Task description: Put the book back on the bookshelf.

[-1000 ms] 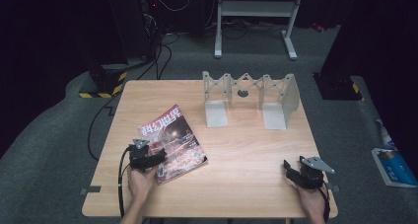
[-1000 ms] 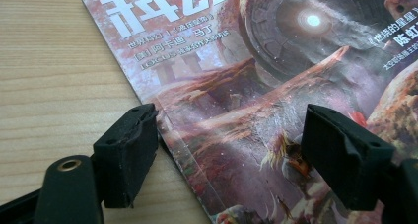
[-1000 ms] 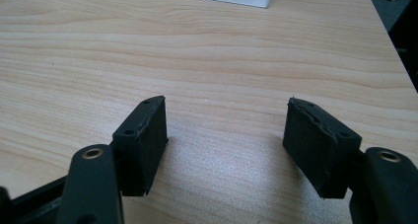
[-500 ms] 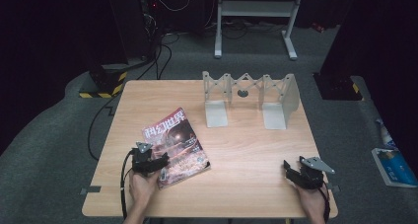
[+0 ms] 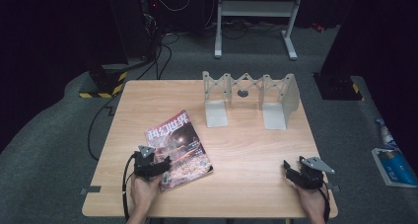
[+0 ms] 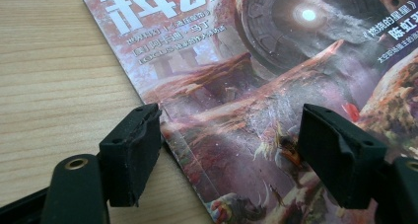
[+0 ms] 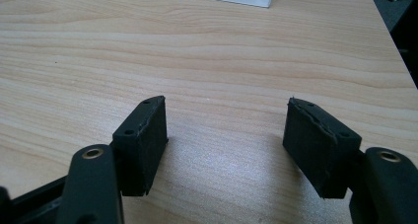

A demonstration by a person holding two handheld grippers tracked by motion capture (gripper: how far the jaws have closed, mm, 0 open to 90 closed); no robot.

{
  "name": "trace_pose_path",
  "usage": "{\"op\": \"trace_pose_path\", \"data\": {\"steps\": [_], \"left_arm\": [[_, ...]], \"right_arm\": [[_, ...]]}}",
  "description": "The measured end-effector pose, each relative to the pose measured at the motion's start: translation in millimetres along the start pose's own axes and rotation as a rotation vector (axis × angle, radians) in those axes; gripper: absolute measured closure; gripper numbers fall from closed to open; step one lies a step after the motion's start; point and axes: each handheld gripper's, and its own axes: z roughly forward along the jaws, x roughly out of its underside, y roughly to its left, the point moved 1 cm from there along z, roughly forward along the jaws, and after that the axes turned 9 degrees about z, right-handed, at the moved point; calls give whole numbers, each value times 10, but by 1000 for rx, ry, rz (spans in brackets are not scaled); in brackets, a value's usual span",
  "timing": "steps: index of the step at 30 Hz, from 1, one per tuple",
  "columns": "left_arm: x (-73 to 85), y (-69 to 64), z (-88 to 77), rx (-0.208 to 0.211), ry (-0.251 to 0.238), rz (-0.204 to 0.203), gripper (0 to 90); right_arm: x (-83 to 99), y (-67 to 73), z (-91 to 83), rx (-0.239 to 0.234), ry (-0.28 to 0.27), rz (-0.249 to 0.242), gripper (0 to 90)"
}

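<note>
Over magazine (image 5: pixel 178 150) near edge, left tongs (image 5: pixel 158 168) gaping, pulled back; right tongs (image 5: pixel 292 170) gaping, unmoved.

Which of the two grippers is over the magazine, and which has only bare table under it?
The left gripper is over the magazine, its jaws open across the near corner. The right gripper is over bare table.

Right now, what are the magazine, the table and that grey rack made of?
The magazine looks like glossy printed paper: its cover shines and its edge is thin. The table looks like pale wood or a wood-look top, with grain lines and a matte finish. The rack seems to be grey metal, thin and flat, though it could be plastic.
</note>
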Motion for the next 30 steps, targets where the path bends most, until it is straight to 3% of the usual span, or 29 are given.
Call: {"op": "trace_pose_path", "data": {"steps": [30], "left_arm": [[43,-138,-70,25,4,34,246]], "right_arm": [[0,1,-1,-1,1,1,329]]}}
